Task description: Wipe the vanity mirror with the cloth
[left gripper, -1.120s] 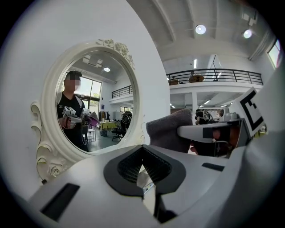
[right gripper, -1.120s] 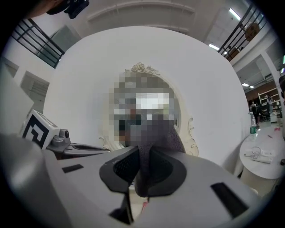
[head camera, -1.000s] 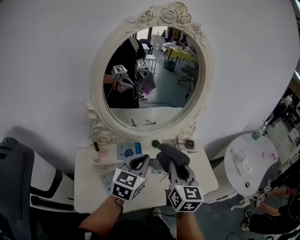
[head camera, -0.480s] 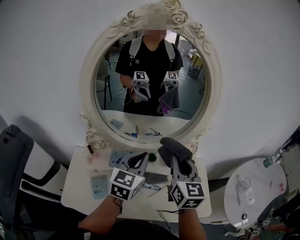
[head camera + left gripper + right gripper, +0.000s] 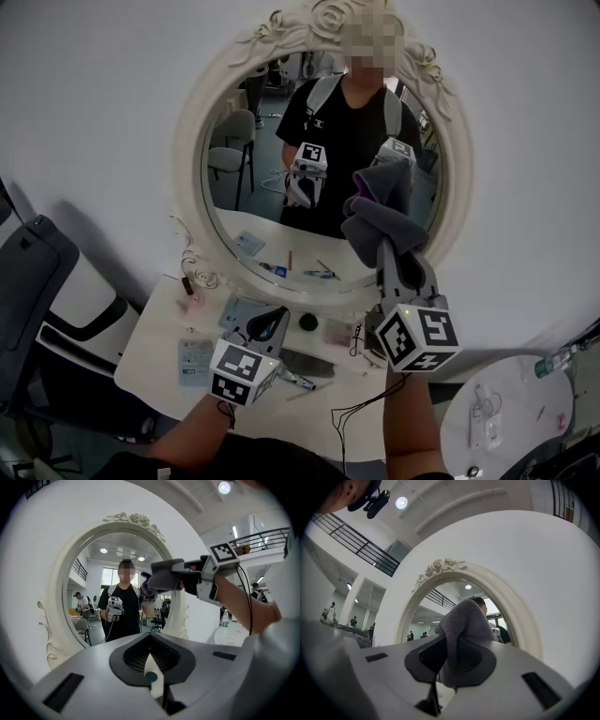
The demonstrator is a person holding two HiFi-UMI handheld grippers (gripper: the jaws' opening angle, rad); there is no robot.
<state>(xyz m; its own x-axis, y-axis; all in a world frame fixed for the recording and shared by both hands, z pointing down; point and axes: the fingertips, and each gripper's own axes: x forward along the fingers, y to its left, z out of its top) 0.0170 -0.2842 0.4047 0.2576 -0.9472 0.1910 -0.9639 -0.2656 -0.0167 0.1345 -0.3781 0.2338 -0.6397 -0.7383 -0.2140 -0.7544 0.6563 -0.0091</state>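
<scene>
white wall (image 5: 84,84), dark chair (image 5: 33,277) at l.

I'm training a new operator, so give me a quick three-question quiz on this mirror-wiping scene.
1. True or false: the left gripper holds the cloth.
2. Where is the left gripper? A) low over the table; B) raised higher than the right gripper; C) resting on a chair.
3. Fill in: the right gripper holds the cloth up in front of the ____.

Key: 1 false, the right gripper's jaws are shut on it; 2 A; 3 mirror.
</scene>
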